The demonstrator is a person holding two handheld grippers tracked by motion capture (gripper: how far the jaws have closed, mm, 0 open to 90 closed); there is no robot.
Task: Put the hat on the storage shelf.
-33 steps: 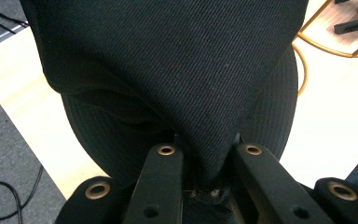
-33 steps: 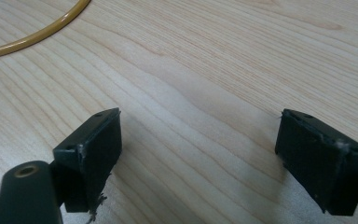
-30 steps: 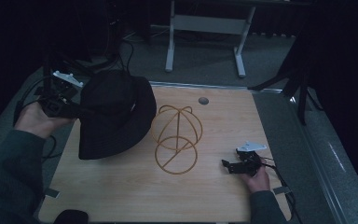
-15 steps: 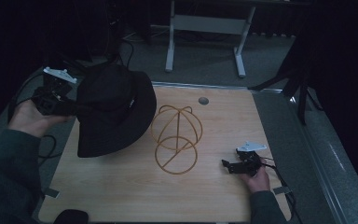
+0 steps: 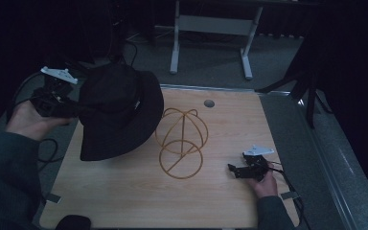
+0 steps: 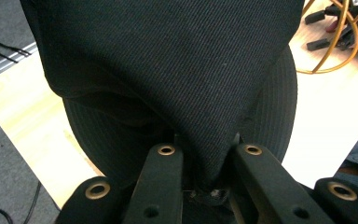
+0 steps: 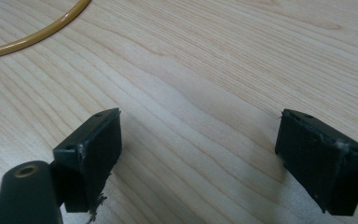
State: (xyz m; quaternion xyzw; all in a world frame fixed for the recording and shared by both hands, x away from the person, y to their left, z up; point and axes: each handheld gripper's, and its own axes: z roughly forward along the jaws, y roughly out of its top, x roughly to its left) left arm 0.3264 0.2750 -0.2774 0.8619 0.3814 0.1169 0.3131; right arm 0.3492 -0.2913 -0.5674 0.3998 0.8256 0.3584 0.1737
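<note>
Black hat (image 5: pixel 117 112) pinched at the brim between closed fingers (image 6: pixel 161 172) of left gripper (image 5: pixel 72 109), hanging out ahead of them, lifted over table (image 5: pixel 124 201) edge. Wire hat stand (image 5: pixel 179 136) just beyond hat's far side. Right gripper (image 5: pixel 235 169) resting on tabletop, fingers (image 7: pixel 91 154) spread wide, bare wood between, stand's ring just ahead.

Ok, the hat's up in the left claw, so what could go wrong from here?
1. The left claw pinches only a small fold of the black fabric bucket hat, so the hat may slip out.
2. The hat hangs tilted beside the thin yellow wire dome stand; its brim could snag and tip the light frame.
3. The right claw rests open on the wooden table, not steadying the stand.
</note>
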